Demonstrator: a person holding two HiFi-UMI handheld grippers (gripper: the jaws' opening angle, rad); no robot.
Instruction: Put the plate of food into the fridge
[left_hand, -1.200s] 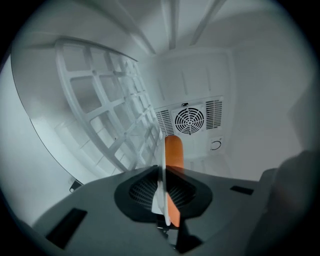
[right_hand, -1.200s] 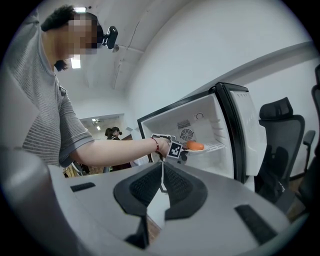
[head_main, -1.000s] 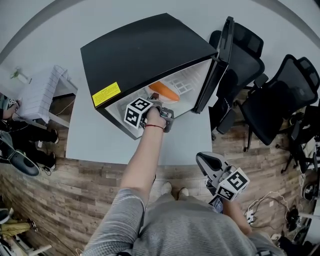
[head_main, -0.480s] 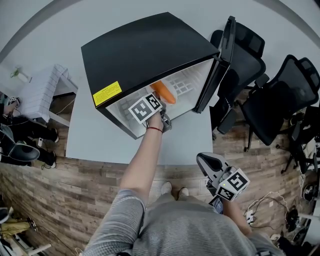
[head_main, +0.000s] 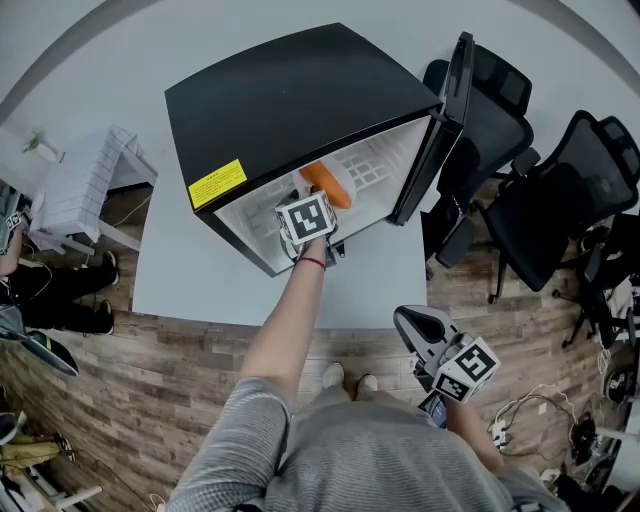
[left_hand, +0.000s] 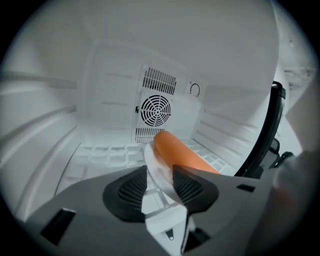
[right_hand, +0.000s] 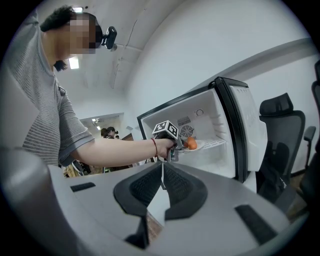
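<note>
Since a sec ago the left gripper (left_hand: 159, 184) has gone a bit deeper into the black mini fridge w/ white inside (head_main: 290, 90), its marker cube turned more face-up, & the round white plate (left_hand: 156, 167) w/ the long orange piece of food (left_hand: 182, 154) has gone in w/ it. Plate now sits on the fridge's white grid shelf (left_hand: 107, 152), in front of the round fan grille (left_hand: 156, 111) on the back wall. Left jaws are opening: plate rim is btwn them, left pad clear of it, grip let go. Fridge stands on the pale grey counter (head_main: 190, 270), its door (head_main: 447, 110) swung open to the right. Right gripper (right_hand: 162, 186) hangs low by the person's body, well apart from the fridge, jaws closed together w/ nothing btwn. Black office chairs (head_main: 560, 190) stand past the door.
</note>
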